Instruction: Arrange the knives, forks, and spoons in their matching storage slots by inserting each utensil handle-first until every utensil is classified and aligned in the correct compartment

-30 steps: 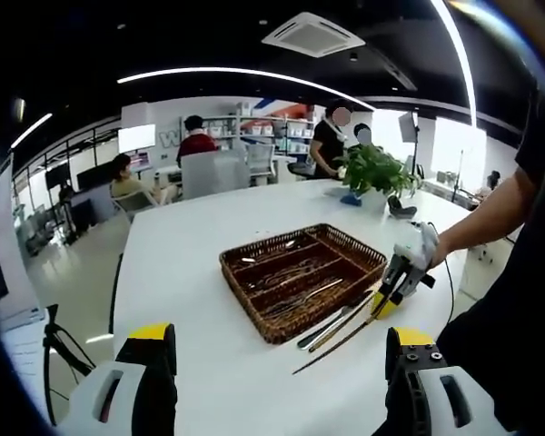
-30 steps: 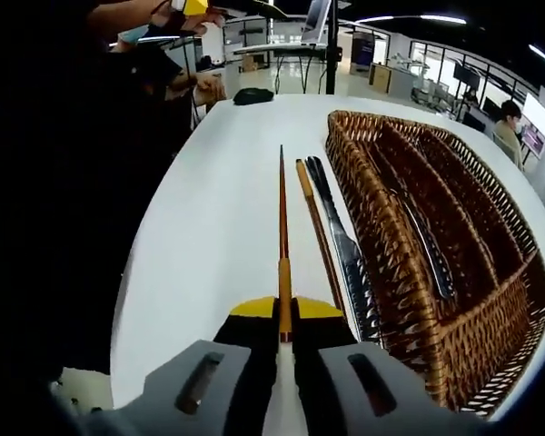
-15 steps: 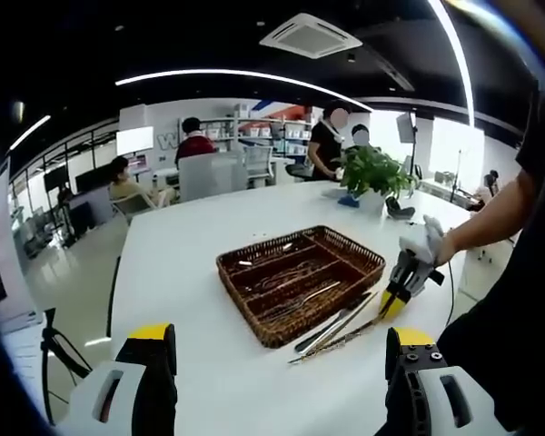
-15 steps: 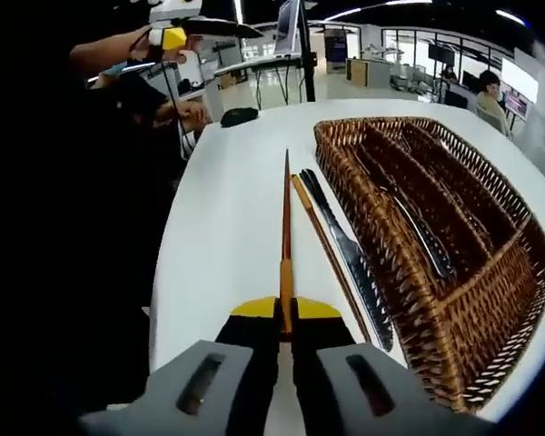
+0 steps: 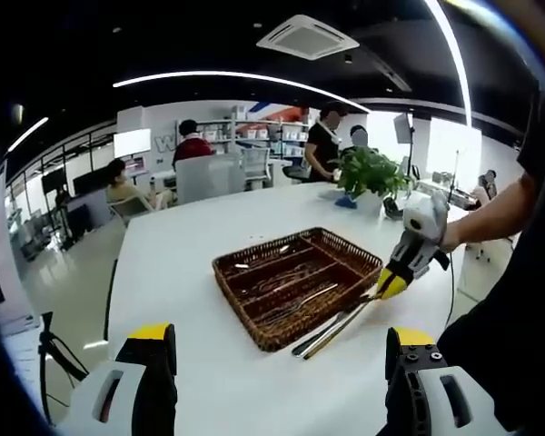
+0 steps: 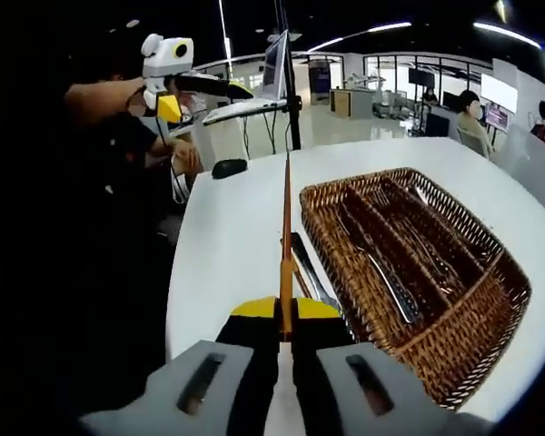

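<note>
Held utensil: a slim orange-handled utensil, lifted off the table, running past the basket's near long side.
Right gripper: jaws clamped on that utensil's handle end.
Basket: brown wicker tray with long compartments, cutlery lying inside.
Loose utensils: two on the white table, just beside the basket's near rim.
Left gripper: jaws spread wide, holding nothing, well apart from the basket.
</note>
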